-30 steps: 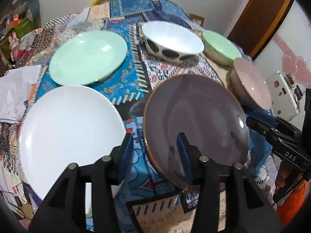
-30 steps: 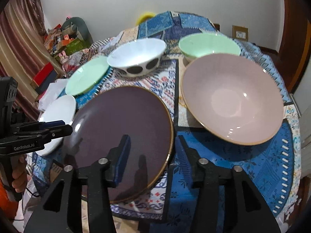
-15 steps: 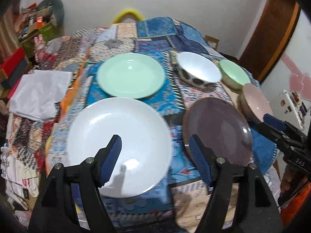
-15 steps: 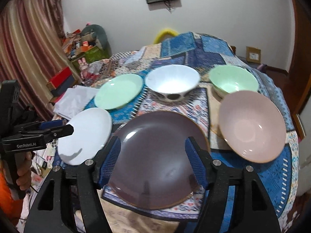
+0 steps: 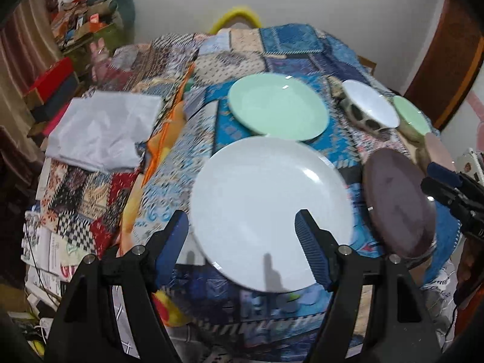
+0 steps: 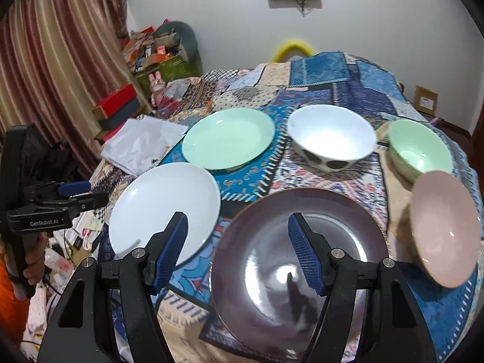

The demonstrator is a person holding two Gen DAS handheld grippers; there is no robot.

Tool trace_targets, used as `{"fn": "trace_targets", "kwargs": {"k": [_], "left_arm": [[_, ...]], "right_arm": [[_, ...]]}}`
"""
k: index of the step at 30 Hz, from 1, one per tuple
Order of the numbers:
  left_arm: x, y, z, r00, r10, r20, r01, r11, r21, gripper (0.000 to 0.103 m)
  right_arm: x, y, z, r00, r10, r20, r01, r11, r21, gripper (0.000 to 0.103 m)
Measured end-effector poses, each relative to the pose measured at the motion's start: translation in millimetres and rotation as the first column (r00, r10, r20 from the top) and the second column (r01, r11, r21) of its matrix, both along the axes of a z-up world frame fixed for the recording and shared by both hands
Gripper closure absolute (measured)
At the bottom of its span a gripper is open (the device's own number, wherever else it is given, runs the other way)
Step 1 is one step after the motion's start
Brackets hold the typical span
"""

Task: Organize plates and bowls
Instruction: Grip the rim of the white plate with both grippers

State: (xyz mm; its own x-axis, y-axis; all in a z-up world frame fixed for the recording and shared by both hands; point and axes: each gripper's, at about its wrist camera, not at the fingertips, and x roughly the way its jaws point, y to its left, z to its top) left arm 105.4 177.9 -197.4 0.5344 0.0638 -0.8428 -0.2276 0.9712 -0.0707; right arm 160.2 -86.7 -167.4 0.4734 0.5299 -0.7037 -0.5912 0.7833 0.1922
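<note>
Three plates lie in a cluster on the patchwork table. The white plate (image 5: 272, 199) is nearest my left gripper (image 5: 240, 216), which hovers open over its near edge and holds nothing. A mint green plate (image 5: 278, 109) lies behind the white one. The dark purple plate (image 6: 257, 257) sits under my right gripper (image 6: 237, 219), also open and empty. Behind and to the right stand a white bowl with black spots (image 6: 331, 139), a green bowl (image 6: 420, 151) and a pink bowl (image 6: 444, 230). The left gripper (image 6: 90, 192) shows at the left edge of the right wrist view.
A crumpled white cloth (image 5: 103, 130) lies on the table's left side. Boxes and clutter (image 6: 151, 54) pile up by the curtain (image 6: 60, 75) beyond it. A yellow chair back (image 5: 236, 15) rises at the far edge, and a wooden door (image 5: 447, 54) stands on the right.
Both grippers' jaws have widened and drawn back from the dark plate's rim. The left one has swung left over the white plate; the right one now looks over the dark plate from farther away.
</note>
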Motion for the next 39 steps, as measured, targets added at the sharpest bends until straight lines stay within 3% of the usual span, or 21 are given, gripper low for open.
{"fn": "trace_targets", "kwargs": {"k": [14, 17, 29, 39], "left_arm": [[4, 38, -51, 0.996, 0.016, -0.085, -0.025, 0.994, -0.103, 0.031], [5, 40, -57, 0.996, 0.004, -0.093, -0.016, 0.993, -0.121, 0.04], [7, 38, -72, 0.994, -0.041, -0.099, 0.024, 0.985, -0.169, 0.051], [4, 33, -75, 0.995, -0.066, -0.08, 0.053, 0.987, -0.152, 0.051]], "right_arm": [[27, 56, -33, 0.993, 0.097, -0.073, -0.102, 0.993, -0.067, 0.038], [35, 65, -39, 0.988, 0.116, -0.102, -0.123, 0.99, -0.07, 0.038], [48, 88, -61, 0.972, 0.158, -0.172, -0.182, 0.975, -0.129, 0.062], [57, 98, -72, 0.953, 0.193, -0.231, -0.229, 0.963, -0.14, 0.062]]}}
